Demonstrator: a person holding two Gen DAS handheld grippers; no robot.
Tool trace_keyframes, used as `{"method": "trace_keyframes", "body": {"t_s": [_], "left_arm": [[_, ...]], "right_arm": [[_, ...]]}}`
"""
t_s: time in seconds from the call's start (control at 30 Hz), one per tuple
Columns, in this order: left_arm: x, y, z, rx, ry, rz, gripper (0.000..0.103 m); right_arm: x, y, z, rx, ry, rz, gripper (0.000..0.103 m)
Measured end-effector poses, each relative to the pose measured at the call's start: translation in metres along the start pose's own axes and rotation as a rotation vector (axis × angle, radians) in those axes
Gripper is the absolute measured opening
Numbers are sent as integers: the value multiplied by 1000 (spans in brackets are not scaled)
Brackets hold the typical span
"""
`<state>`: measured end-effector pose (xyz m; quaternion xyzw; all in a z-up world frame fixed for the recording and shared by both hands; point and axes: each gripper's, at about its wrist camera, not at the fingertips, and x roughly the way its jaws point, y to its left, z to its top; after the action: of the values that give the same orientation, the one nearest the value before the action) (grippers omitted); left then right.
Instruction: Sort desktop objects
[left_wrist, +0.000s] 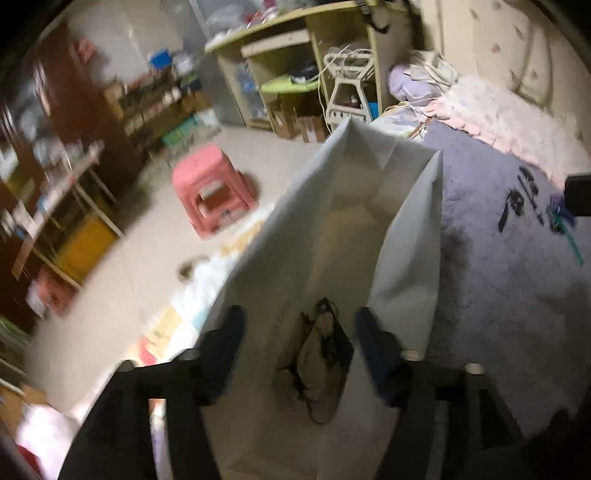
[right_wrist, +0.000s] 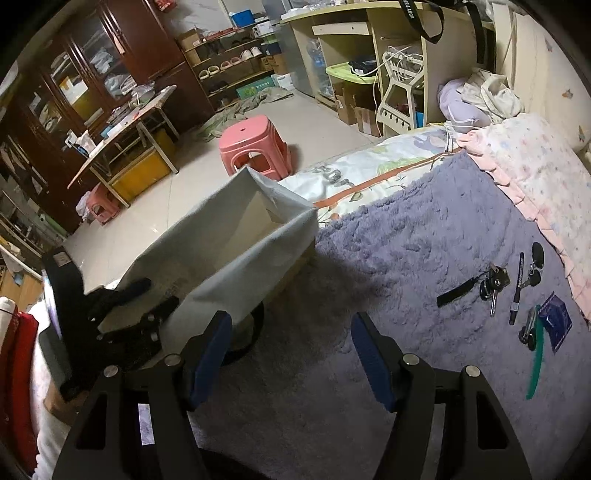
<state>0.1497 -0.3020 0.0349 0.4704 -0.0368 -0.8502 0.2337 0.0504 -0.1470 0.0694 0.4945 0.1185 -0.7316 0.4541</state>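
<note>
A grey fabric storage box (right_wrist: 236, 251) stands on the purple plush blanket (right_wrist: 406, 258) at the bed's edge. My left gripper (left_wrist: 299, 347) is open over the box's mouth (left_wrist: 351, 229); a brownish dark item (left_wrist: 321, 369) lies inside, below and between the fingers. In the right wrist view the left gripper (right_wrist: 133, 302) shows at the box's near end. My right gripper (right_wrist: 291, 350) is open and empty above the blanket. To its right lie a key bunch with black strap (right_wrist: 491, 284), a black pen (right_wrist: 517, 288), a green comb (right_wrist: 537, 358), a blue packet (right_wrist: 556, 323) and small dark items (right_wrist: 537, 258).
The floor lies to the left of the bed with a pink stool (right_wrist: 255, 147), a folding table (right_wrist: 122, 129) and a second small stool (right_wrist: 99, 203). A desk with shelves (right_wrist: 351, 55) stands at the back. A pink floral quilt (right_wrist: 535, 177) edges the blanket on the right.
</note>
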Motion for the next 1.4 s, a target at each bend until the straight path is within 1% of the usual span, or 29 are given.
{"method": "trace_keyframes", "body": {"t_s": [0.03,0.1,0.2,0.3,0.4,0.47,0.5,0.57,0.83,0.97,1.1,1.23,1.33,1.4], "left_arm": [[-8,-4,3,16,-22,26,90],[-24,-9,11,32,-64,50,91],[-45,-20,22,40,-97,52,91],[-64,-35,28,87,-134,45,91],[-77,-51,33,105,-159,-19,91],[-82,-64,37,107,-174,-83,91],[-83,-72,39,110,-176,-114,91],[-81,-93,45,121,-178,-167,91],[-68,-187,70,207,-177,-328,91],[-62,-235,83,261,-177,-381,91],[-51,-275,94,301,-170,-409,91],[-36,-314,105,331,-152,-447,91],[-27,-341,109,363,-148,-462,91],[-21,-357,111,379,-138,-471,91]], "right_arm": [[-2,0,-1,2,0,-4,65],[-5,-2,-3,-1,5,-19,65],[-9,-6,-8,-13,9,-52,65],[-13,-6,-15,-42,9,-63,65],[-18,-8,-21,-78,-1,-90,65],[-19,-17,-25,-87,5,-142,65],[-21,-25,-26,-83,9,-170,65],[-25,-42,-31,-73,17,-197,65],[-53,-123,-56,19,29,-314,65],[-59,-162,-64,58,36,-360,65],[-54,-203,-73,88,72,-409,65],[-45,-245,-84,131,112,-406,65],[-43,-274,-92,156,114,-394,65],[-43,-291,-95,164,117,-405,65]]}}
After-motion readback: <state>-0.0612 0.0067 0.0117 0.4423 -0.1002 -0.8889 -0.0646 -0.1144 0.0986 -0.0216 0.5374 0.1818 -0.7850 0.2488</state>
